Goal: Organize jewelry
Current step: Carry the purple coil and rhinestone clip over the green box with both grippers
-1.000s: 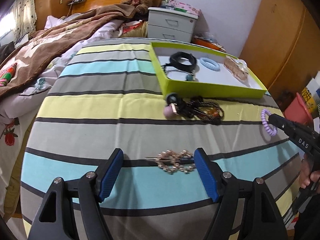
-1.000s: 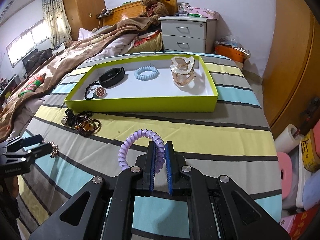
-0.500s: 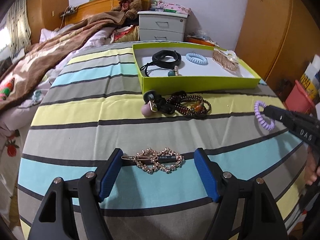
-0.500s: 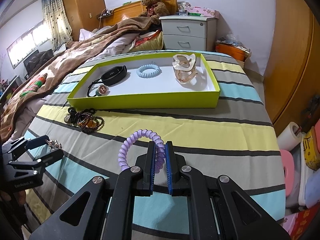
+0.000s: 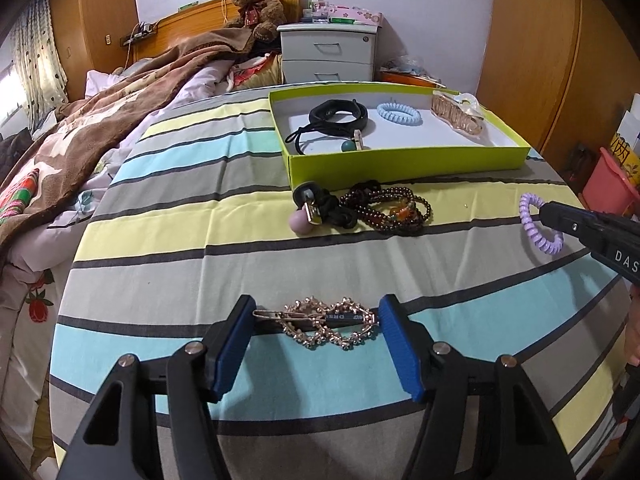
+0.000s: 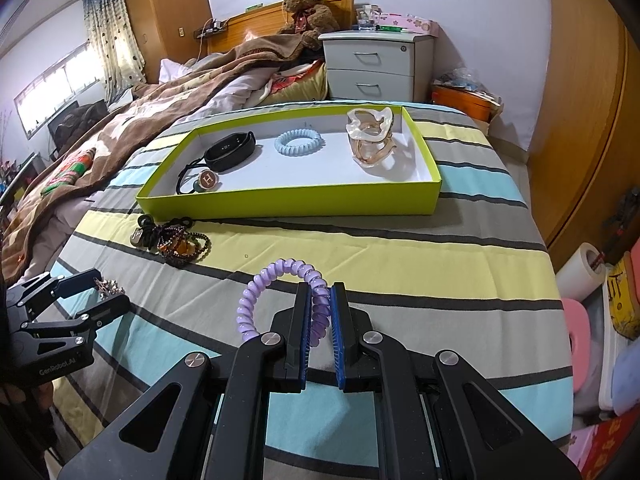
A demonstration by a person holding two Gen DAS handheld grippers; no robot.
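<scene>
Left gripper [image 5: 316, 322] spread wide around the gold hair clip [image 5: 320, 322]; only the right view shows right gripper [image 6: 319, 312] clamping the purple coil tie [image 6: 276, 292], tray [image 6: 288, 204] at twelve o'clock.

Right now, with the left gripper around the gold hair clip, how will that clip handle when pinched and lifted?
Probably stiff: the gold hair clip looks like metal. Its beaded loops may snag the striped sheet. It lies flat between the open left gripper fingers, so a low pinch seems needed.
</scene>
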